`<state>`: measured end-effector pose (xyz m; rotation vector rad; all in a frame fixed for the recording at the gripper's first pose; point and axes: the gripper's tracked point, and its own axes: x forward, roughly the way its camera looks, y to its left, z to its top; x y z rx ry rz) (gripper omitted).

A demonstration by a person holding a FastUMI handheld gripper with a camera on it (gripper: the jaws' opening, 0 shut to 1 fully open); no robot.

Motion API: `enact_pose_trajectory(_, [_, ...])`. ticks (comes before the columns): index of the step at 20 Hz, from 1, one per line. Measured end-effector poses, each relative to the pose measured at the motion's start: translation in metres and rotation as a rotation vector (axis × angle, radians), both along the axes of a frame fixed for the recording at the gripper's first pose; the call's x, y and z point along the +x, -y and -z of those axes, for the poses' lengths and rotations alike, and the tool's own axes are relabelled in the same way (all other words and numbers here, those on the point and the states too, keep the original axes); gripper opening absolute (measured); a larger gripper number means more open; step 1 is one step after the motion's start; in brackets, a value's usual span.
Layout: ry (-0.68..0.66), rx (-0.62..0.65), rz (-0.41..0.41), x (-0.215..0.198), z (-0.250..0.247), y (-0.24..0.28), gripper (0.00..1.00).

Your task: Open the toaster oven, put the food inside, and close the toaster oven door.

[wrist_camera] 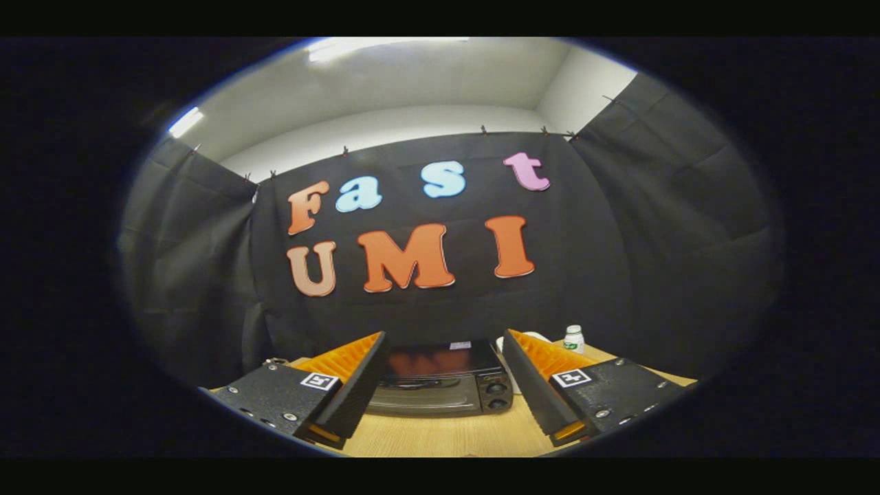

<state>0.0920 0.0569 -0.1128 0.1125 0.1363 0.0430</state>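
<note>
The gripper (443, 385) is held with its two fingers (357, 385) spread wide apart and nothing between them but air, each one a wedge-shaped slab with a ribbed inner face and a flat body studded with small screws and a square printed marker on top. Their rear ends are cut off from sight. Just ahead of them, and seen through the gap between them, the toaster oven (440, 385) sits on a pale wood-grain table (447, 433), its door shut. It is a low, boxy thing with a glossy dark top that throws back a reddish reflection, a glass door with a long bar handle across it, and two round knobs stacked on a panel at its right side. The left end of the oven is hidden behind the left finger, so I cannot make out that corner. What lies behind the glass is too dim to tell. Beyond the right finger, near the oven's right side, stands a small white bottle (573, 339) with a white cap and a green label, and beside it a white rounded object (533, 338) that is mostly covered by the finger, too little showing to say what it is. Behind everything hangs the booth's black cloth wall (653, 240), creased and clipped along its top edge.
</note>
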Motion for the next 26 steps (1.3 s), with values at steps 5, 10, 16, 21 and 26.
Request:
enact_pose_trajectory(5, [-0.100,-0.079,-0.033,0.045,0.066,-0.029,0.97])
enact_pose_trajectory(10, [-0.198,-0.131,-0.069,0.073,0.122,-0.057,0.97])
enact_pose_trajectory(16, [-0.234,-0.159,-0.094,0.093,0.154,-0.080,0.97])
enact_pose_trajectory(21, [-0.252,-0.122,-0.095,0.095,0.169,-0.083,0.97])
enact_pose_trajectory(26, [-0.192,-0.116,-0.135,0.080,0.164,-0.086,0.97])
